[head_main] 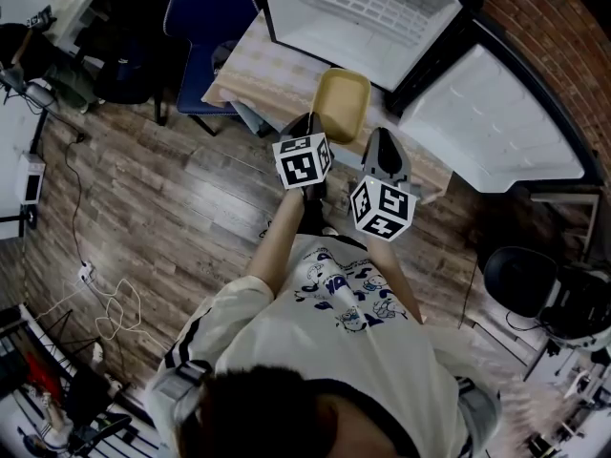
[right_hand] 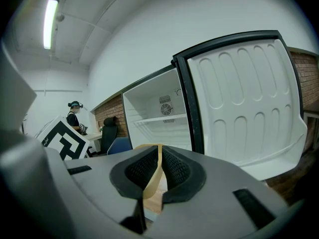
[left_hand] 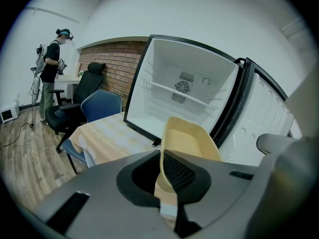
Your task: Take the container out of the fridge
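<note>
1. Both grippers are on the container (head_main: pixel 342 101), one at each side of its near end. I think this shares the load and stops the container from swinging.
2. In the left gripper view, the left gripper (left_hand: pixel 160 172) is clamped on the container: its thin yellow side stands between the two jaws, and the hollow of it opens to the right. It looks empty inside, as far as I can see.
3. In the right gripper view, the right gripper (right_hand: pixel 153 172) is pinched on the container in the same way. Only a narrow yellow edge shows between the jaws there.
4. The container is outside the fridge (head_main: pixel 363 12), just in front of the open compartment and above the table (head_main: pixel 263 70) with the pale cloth. I cannot tell if its bottom touches the cloth or hangs over it.
5. The door (head_main: pixel 487 127) stands wide open on the right, well apart from both grippers. I judge that it leaves a free way to pull back.
6. In my judgement the taking out is almost done. What remains is to draw the container clear and put it somewhere, perhaps on the table.
7. One risk I see: each grip is only on a thin side. If the two grippers drift apart or twist, the container could bend or slip, so they should move together.
</note>
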A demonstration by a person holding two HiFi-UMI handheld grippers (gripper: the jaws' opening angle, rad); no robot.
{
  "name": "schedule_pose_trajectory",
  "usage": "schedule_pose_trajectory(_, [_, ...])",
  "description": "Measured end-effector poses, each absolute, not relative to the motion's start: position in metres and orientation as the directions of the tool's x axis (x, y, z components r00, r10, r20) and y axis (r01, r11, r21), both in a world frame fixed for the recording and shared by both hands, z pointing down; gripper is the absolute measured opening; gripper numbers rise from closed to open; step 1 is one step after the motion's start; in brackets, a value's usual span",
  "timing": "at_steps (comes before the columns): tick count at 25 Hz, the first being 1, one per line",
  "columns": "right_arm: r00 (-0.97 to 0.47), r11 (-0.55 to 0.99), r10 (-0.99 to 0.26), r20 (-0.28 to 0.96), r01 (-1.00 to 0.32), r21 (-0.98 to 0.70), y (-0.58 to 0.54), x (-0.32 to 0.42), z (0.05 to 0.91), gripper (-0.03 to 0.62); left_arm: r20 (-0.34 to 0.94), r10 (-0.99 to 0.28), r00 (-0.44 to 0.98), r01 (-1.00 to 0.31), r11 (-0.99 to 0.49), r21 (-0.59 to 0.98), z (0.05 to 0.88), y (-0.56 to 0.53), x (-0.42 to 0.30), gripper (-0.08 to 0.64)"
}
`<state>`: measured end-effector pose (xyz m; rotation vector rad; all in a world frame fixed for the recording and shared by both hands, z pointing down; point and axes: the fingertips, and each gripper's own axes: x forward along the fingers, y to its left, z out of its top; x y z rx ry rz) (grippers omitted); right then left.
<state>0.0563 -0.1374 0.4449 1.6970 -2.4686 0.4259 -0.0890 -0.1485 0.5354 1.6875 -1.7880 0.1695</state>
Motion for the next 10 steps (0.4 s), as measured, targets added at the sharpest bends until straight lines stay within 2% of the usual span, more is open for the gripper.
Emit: schedule_pose_trajectory(10, [-0.366,0.334,-0.896,0.25,-0.929,-0.161,-0.1425,0.0579,0.4431,0.048,0.537,-0.842,0.058,-0.93,0.15,0.337,0.5334,-0.1536,-0.085,0.032])
